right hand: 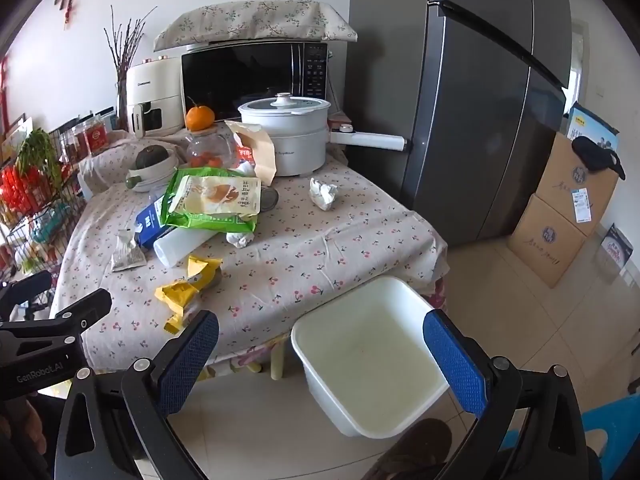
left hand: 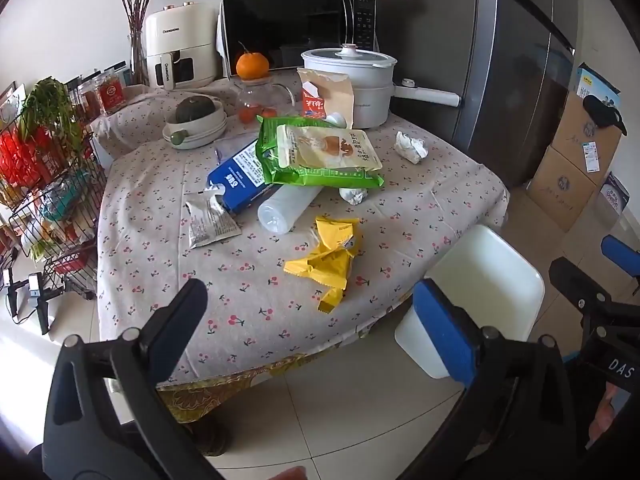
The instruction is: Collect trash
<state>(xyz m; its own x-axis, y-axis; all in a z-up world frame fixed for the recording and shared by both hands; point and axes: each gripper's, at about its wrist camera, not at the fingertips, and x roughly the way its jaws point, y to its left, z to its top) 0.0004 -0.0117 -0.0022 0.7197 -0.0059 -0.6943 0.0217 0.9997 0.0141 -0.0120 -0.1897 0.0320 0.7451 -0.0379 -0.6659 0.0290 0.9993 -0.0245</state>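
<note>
Trash lies on the cherry-print table: a yellow wrapper, a clear plastic bottle, a blue carton, a green bag with a beige pouch on it, a grey sachet and crumpled tissues. An empty white bin stands on the floor by the table's near edge. My left gripper is open and empty, short of the table edge. My right gripper is open and empty, above the bin.
A white pot, microwave, air fryer, glass jar with an orange and a bowl with a squash stand at the table's back. A wire rack is left, a fridge and cardboard boxes right.
</note>
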